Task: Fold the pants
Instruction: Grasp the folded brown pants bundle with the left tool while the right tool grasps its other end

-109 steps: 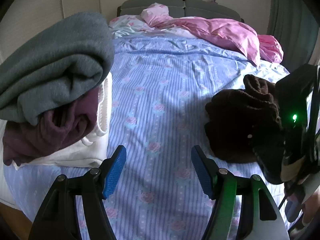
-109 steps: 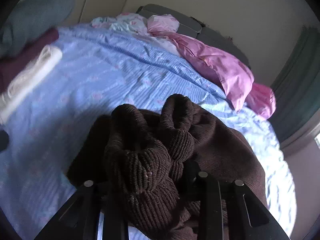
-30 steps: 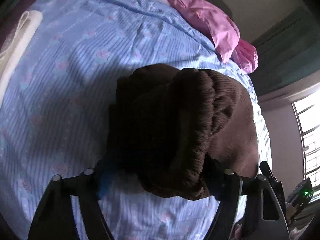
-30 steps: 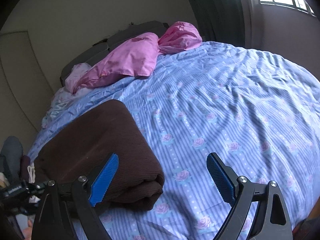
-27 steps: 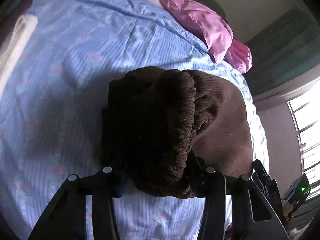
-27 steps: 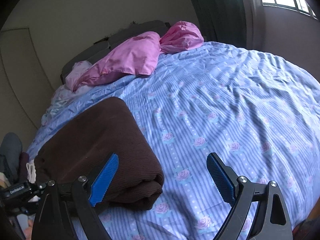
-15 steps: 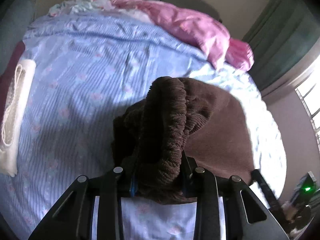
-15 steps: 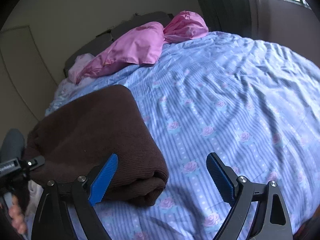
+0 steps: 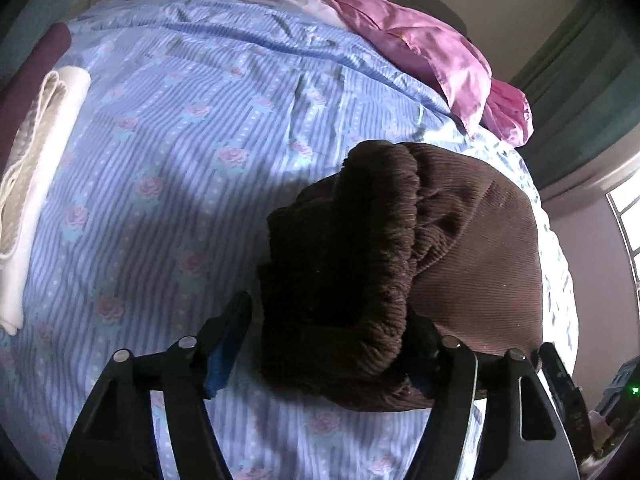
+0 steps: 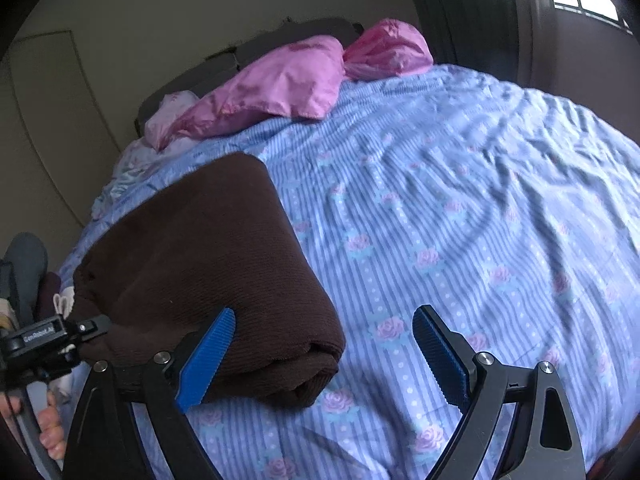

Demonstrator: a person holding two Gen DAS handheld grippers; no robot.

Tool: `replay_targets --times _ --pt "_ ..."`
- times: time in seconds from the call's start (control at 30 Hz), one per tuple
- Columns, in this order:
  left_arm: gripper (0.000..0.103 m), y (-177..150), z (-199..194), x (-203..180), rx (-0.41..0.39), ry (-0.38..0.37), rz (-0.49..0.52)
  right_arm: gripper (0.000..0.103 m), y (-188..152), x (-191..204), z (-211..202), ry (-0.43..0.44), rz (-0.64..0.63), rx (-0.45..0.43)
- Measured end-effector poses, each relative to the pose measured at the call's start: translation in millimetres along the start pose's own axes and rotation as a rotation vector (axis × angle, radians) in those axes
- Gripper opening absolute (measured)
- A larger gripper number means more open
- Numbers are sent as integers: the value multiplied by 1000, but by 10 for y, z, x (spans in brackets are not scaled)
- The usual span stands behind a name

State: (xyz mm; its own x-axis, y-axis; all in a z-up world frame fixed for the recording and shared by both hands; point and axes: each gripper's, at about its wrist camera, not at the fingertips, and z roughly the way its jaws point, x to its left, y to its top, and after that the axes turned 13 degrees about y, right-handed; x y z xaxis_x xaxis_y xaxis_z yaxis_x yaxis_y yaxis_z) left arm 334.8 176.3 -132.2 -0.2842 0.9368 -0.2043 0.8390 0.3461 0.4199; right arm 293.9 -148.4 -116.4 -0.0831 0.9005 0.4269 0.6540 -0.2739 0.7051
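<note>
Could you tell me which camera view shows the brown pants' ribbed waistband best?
The left wrist view: the ribbed waistband fills the centre, bunched between the left gripper fingers. The right wrist view shows only the brown pants as a smooth folded bundle.

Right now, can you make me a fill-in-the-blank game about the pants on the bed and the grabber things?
1. The folded pants are the color ____.
2. The right gripper has its blue fingers spread apart, so it is ____.
3. The pants lie on a striped sheet printed with little ____.
4. The shiny blanket bunched at the far end of the bed is ____.

Missing words: brown; open; roses; pink
</note>
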Motion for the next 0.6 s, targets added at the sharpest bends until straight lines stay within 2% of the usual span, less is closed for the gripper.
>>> replay_targets --times 0.13,0.23,0.33,0.5,0.6 --pt "80 1 29 42 22 -12 -22 92 76 45 -20 31 -16 -50" --pt "84 -14 68 53 29 -26 -24 92 103 11 70 62 -2 -44" --pt "85 -27 126 87 50 -60 -48 92 77 -81 267 125 49 11" --pt "85 -73 243 82 74 -113 -72 92 3 -261 464 168 155 52" --pt "88 -104 329 120 80 -144 -104 92 -27 -301 545 171 175 70"
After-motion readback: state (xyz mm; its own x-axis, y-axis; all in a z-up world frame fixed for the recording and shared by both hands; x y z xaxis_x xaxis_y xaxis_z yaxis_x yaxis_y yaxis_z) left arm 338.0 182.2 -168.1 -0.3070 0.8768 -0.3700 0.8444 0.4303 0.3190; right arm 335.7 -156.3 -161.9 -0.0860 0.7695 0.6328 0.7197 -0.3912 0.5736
